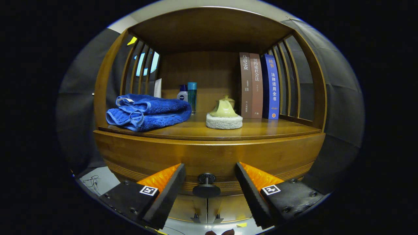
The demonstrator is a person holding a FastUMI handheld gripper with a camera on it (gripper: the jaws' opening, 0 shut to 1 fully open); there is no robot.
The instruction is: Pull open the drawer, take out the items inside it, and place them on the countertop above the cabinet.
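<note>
A wooden cabinet's drawer front (209,156) faces me, closed, with a dark round knob (206,179) low in its middle. My gripper (209,169) is open, one finger on each side of the knob and neither touching it. Above the drawer, the countertop (261,130) carries a folded blue towel (148,111) on the left and a pale green scrubber on a white sponge pad (224,117) near the middle. The drawer's inside is hidden.
At the back of the shelf stand a small white bottle (182,93) and a teal bottle (192,94). Three upright books (259,86) lean at the right. Slatted wooden sides and a wooden top enclose the countertop. Grey floor (98,181) lies below left.
</note>
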